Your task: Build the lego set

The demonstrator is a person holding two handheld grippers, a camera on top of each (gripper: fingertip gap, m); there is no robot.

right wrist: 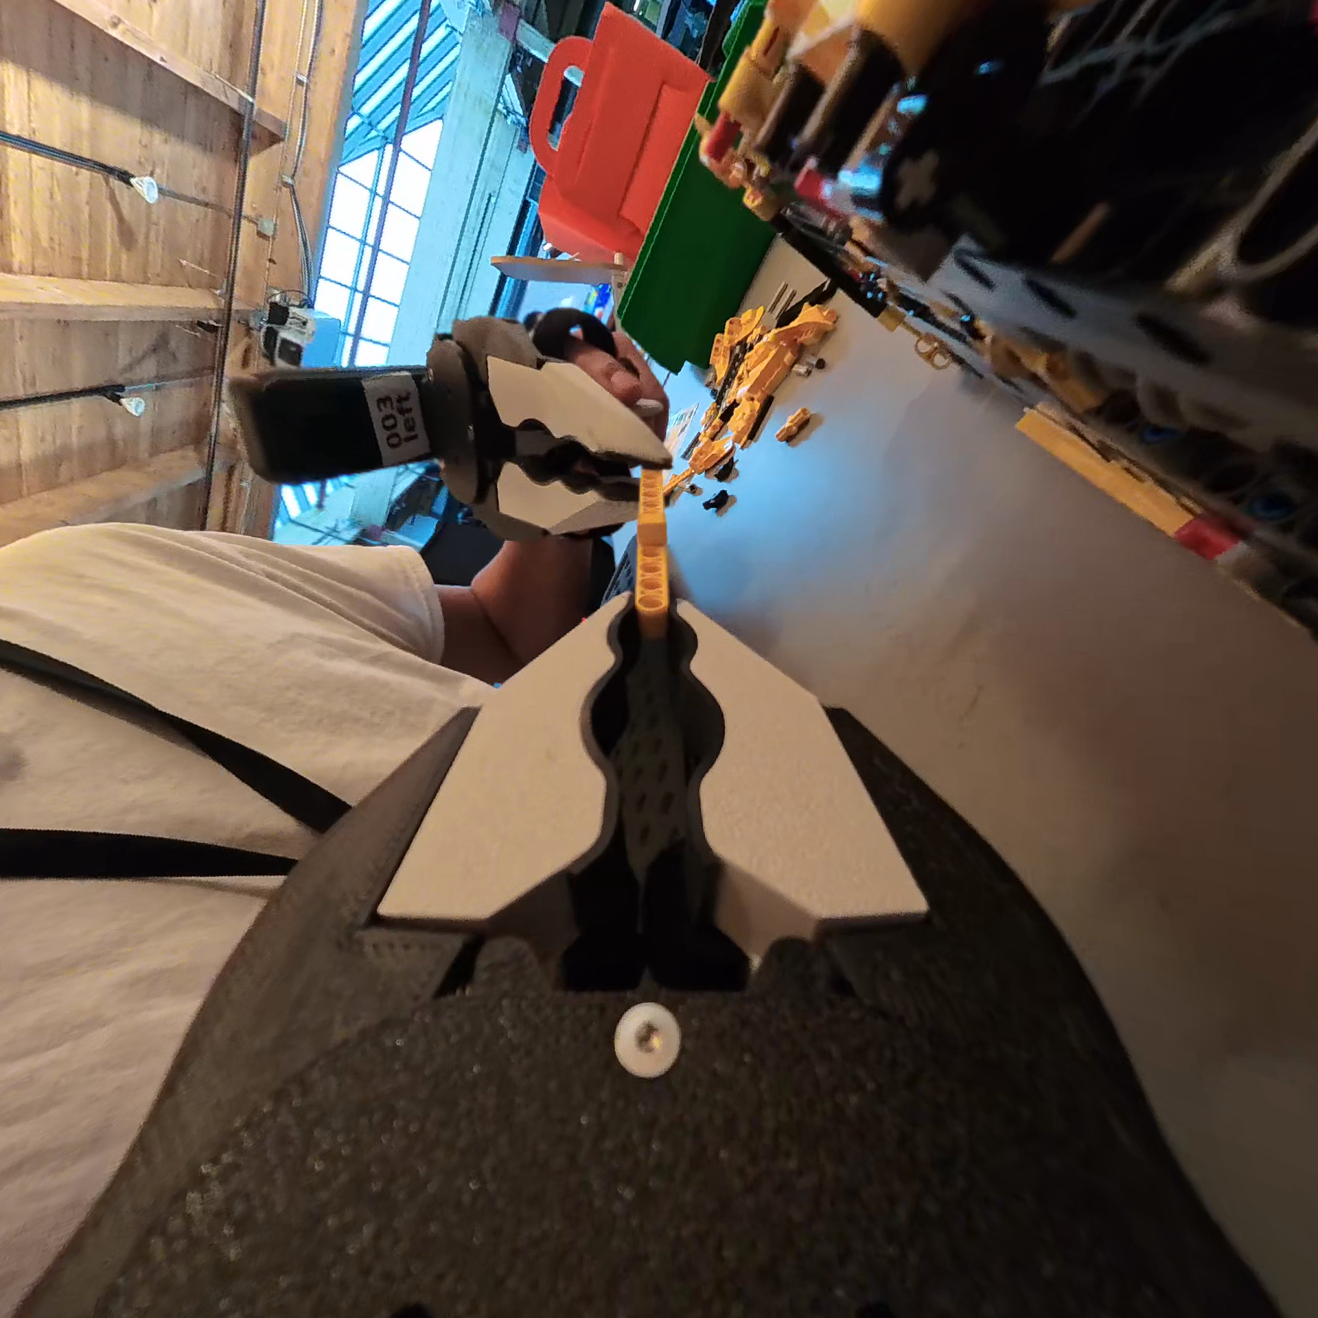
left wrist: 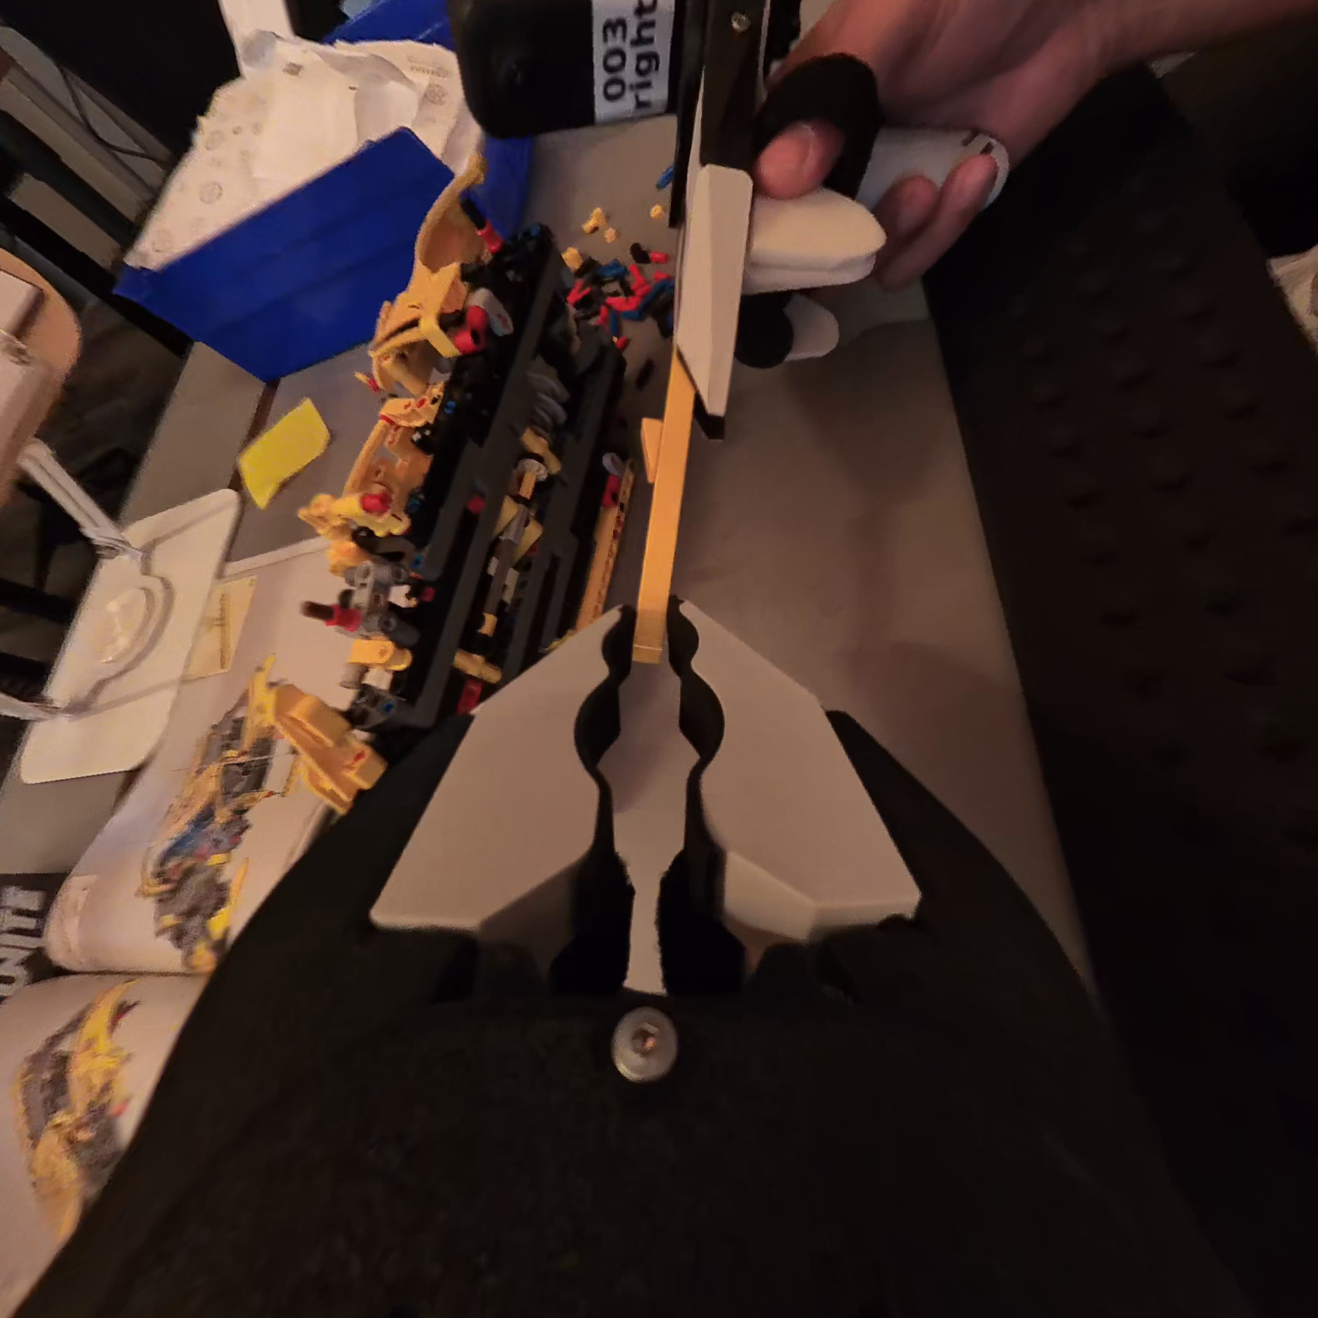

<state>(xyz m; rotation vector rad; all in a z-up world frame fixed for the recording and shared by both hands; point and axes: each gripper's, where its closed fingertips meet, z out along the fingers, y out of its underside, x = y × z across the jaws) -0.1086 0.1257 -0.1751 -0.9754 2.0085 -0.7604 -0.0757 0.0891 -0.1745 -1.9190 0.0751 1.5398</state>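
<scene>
Grey tabletop (left wrist: 820, 499) fills the middle of the left wrist view, with a blue box (left wrist: 307, 264) at the upper left and printed instruction sheets (left wrist: 192, 841) at the lower left. Left of centre lies the black and yellow model (left wrist: 499, 499), and behind it, toward the top, small loose pieces (left wrist: 627, 285) are scattered. Both tongs grasp the same long yellow beam (left wrist: 663, 513) — the left gripper (left wrist: 650, 627) is clenched on its near end at the centre of the frame, and the right gripper (left wrist: 702, 342), coming from the top, pinches the far end. In the right wrist view the beam (right wrist: 650, 563) runs from the right gripper (right wrist: 652, 613) up to the left gripper (right wrist: 645, 478). I judge this is a handover or a re-grip. To do it well, one gripper should open only when the other holds firmly, and the beam should stay straight — no twisting, or it can slip out.
</scene>
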